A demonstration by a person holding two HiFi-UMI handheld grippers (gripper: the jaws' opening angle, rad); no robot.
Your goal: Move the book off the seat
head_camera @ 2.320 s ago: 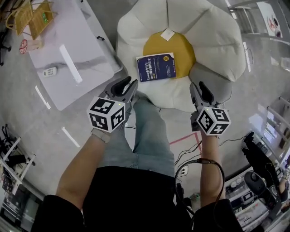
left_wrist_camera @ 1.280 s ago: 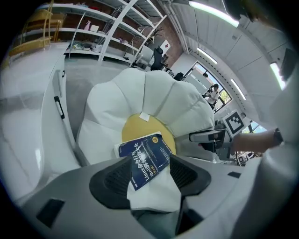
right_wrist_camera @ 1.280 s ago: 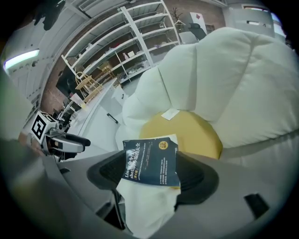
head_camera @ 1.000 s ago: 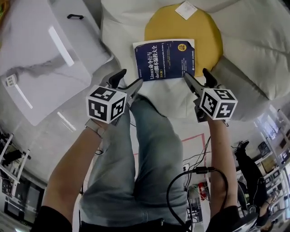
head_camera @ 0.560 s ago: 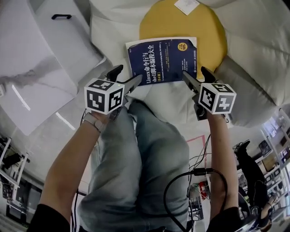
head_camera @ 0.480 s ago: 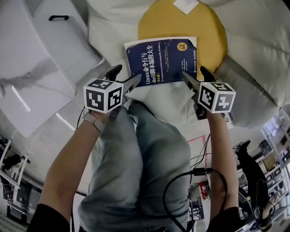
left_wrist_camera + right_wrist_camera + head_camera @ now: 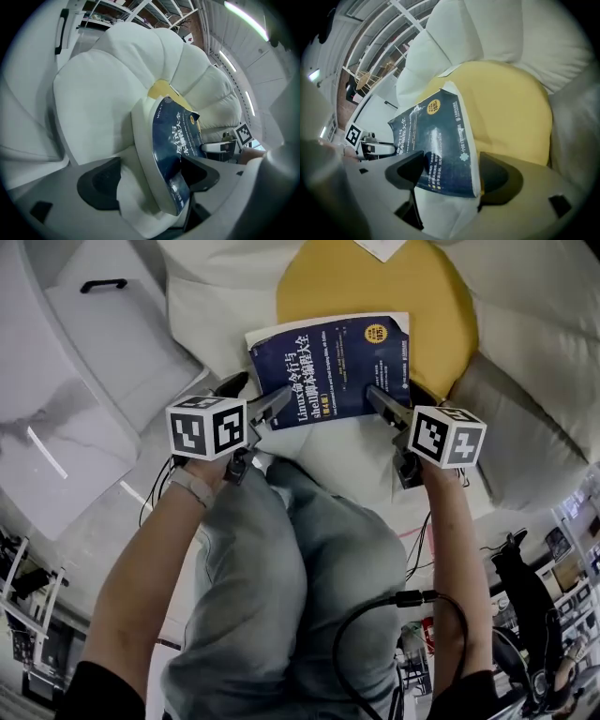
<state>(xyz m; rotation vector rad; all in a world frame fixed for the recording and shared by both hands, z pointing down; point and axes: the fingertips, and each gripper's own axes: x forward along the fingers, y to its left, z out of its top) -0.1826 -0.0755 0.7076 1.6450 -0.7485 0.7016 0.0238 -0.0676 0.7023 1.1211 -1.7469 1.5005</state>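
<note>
one dark blue book (image 7: 330, 364) lies flat on the yellow centre of the one white seat (image 7: 356, 460). two grippers reach in from the seat's near side: the left gripper (image 7: 255, 395) is opening its jaws around one near corner of the book, and the right gripper (image 7: 398, 399) stands open astride the other, neither pinching. this looks like the grasping step; next, both likely need to close and lift together.

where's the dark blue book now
Head view, upper centre: the dark blue paperback book lies on the white flower-shaped cushion seat, partly over its yellow round centre.
</note>
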